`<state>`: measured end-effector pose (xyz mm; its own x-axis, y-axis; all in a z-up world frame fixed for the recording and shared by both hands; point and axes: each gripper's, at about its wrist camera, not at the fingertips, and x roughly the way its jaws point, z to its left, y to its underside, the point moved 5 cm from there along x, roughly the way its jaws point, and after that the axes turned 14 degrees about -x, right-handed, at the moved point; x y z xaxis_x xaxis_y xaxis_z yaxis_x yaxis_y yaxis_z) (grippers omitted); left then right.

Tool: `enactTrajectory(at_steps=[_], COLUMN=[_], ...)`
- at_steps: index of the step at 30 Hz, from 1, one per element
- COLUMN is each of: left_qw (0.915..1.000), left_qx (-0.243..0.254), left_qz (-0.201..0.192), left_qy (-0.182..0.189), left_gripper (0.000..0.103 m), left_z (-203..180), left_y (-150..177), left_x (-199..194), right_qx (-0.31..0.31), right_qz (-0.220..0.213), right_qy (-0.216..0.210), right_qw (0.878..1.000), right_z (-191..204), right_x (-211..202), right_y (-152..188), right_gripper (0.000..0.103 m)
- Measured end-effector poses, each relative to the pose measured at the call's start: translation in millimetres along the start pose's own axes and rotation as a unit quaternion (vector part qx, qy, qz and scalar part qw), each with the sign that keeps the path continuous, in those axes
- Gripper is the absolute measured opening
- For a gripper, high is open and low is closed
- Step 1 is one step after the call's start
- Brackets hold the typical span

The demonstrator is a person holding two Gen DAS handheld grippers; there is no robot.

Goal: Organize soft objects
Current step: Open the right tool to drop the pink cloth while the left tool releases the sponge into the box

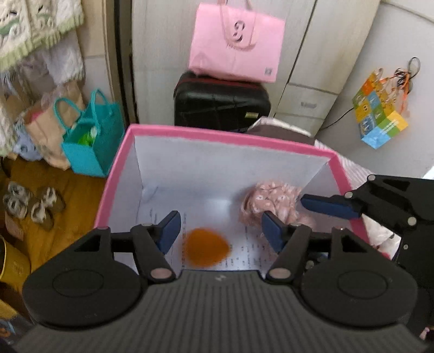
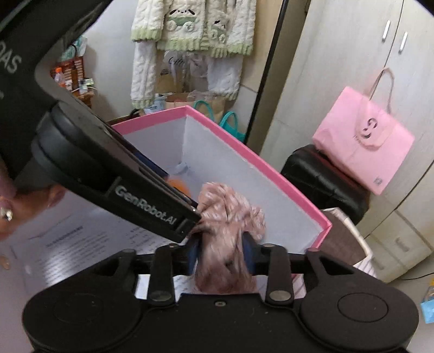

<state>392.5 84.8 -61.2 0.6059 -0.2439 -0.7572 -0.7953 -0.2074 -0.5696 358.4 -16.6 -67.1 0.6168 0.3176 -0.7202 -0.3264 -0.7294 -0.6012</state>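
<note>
A pink-rimmed box (image 1: 217, 135) with white inner walls stands below both grippers, a printed sheet on its floor. My left gripper (image 1: 221, 230) is open over it. A blurred orange soft thing (image 1: 206, 249) shows below the gap, touching neither pad. A pink floral cloth (image 1: 271, 203) lies bunched at the box's right side, beside a blue finger (image 1: 331, 207) of the right gripper. In the right wrist view that cloth (image 2: 227, 217) hangs blurred and loose between the pads of my right gripper (image 2: 221, 252), which is open. The left gripper's black casing (image 2: 108, 168) crosses over the box (image 2: 244, 154).
A pink bag (image 1: 236, 43) rests on a black suitcase (image 1: 219, 103) behind the box, against a wardrobe. A teal bag (image 1: 92, 141) and slippers (image 1: 29, 203) sit on the floor at left. A knitted sweater (image 2: 190, 24) hangs on the wall. A hand (image 2: 16, 201) holds the left gripper.
</note>
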Motion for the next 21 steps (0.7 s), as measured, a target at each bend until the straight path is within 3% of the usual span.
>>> enactTrajectory(at_steps=[2,5,11,21], left_qw=[0.9998,0.9984,0.9963,0.9910], left_qx=[0.018,0.044,0.073,0.116], left_qz=[-0.014,-0.037,-0.042,-0.062], left_qy=[-0.001,0.003,0.019,0.025], left_gripper=[0.066,0.066,0.066,0.072], left_z=[-3.3,-8.6,-9.3,-11.5], left_y=[1.5,5.1,23.6,73.4], left_x=[-10.6,-31.5,-77.7,-153.7], right_qx=[0.003,0.021,0.071,0.113], right_qz=[-0.010,-0.027,-0.058,-0.076], right_qy=[0.003,-0.037,-0.065,-0.062], right_qw=[1.000,0.999,0.994,0.989], right_z=[-1.4,1.4,9.6,34.5], right_x=[-7.3,-28.4,-78.6,-145.9], right_y=[1.2,4.9,20.4,38.1], right_gripper=[0.050,0.050,0.052,0.060])
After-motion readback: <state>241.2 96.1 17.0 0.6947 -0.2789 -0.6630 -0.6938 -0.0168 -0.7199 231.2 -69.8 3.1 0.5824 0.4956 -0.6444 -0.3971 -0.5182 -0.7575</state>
